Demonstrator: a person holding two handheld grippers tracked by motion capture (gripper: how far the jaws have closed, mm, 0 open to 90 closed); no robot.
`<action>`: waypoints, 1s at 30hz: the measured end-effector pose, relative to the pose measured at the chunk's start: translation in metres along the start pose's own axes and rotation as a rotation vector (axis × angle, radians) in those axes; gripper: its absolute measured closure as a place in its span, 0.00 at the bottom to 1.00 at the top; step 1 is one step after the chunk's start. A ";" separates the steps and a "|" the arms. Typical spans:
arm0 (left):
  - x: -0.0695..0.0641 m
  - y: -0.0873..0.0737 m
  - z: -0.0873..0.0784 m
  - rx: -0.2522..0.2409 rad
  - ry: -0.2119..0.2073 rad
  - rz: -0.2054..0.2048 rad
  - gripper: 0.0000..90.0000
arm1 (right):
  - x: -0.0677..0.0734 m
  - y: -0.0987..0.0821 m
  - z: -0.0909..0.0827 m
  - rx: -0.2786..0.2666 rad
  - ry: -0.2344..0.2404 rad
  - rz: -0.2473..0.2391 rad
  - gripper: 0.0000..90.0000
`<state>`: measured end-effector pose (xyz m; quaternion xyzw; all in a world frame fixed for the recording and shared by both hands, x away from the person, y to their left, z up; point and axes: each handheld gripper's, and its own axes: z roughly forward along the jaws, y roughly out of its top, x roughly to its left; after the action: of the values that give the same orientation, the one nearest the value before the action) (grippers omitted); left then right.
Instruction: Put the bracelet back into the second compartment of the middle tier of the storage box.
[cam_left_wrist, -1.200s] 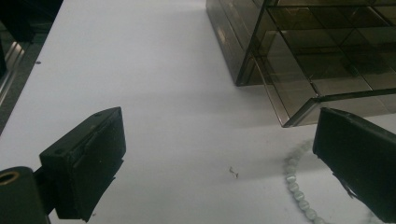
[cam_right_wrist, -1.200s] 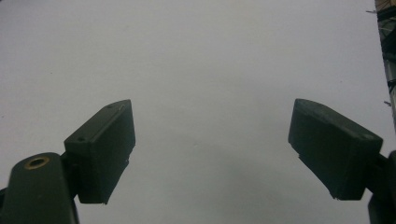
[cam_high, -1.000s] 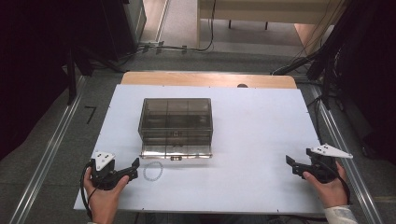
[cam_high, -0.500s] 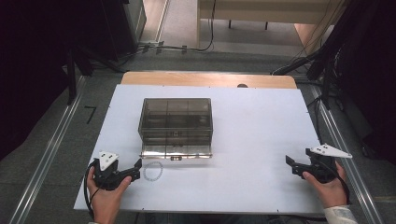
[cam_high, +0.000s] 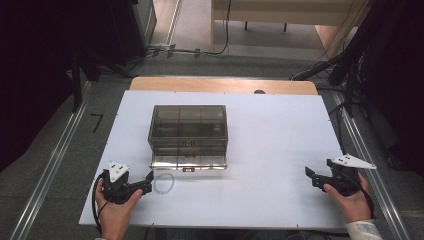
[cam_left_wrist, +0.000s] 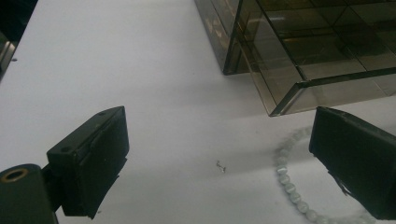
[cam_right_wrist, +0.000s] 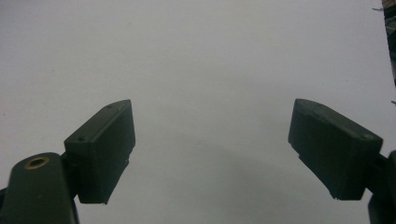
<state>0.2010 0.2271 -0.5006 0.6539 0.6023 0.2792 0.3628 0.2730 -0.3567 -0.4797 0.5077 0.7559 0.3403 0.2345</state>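
Observation:
A smoky transparent plastic box (cam_high: 187, 135) with inner compartments stands shut on the white table top (cam_high: 270, 150), left of centre. A pale green bead bracelet (cam_high: 163, 182) lies on the table just in front of its near left corner. My left gripper (cam_high: 148, 179) rests at the near left, open, its tips just left of the bracelet. In the left gripper view the bracelet (cam_left_wrist: 289, 186) curves beside the right jaw, with the box (cam_left_wrist: 303, 51) beyond and nothing between the jaws (cam_left_wrist: 219, 135). My right gripper (cam_high: 309, 175) rests open at the near right over bare table (cam_right_wrist: 210, 126).
The white top lies on a wooden table whose far edge (cam_high: 222, 84) shows. Metal rails (cam_high: 55, 165) run along both sides. Cables and dark stands (cam_high: 345, 70) sit beyond the far edge. A tiny speck (cam_left_wrist: 220, 165) lies on the table between the left jaws.
My left gripper has edged slightly to the right, toward the bracelet. The right gripper, the box and the bracelet have not moved.

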 end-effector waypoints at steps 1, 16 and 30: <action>0.000 0.000 0.000 0.001 0.001 0.000 0.06 | 0.000 0.000 0.000 0.000 -0.001 -0.001 0.15; -0.006 0.000 0.003 0.014 0.000 0.027 0.07 | 0.000 0.000 0.000 0.002 -0.001 -0.002 0.15; -0.011 0.000 0.006 0.029 0.003 0.051 0.11 | 0.001 0.000 0.001 0.003 -0.002 -0.003 0.15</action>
<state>0.2045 0.2152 -0.5032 0.6737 0.5902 0.2804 0.3452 0.2731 -0.3560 -0.4800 0.5072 0.7570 0.3383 0.2350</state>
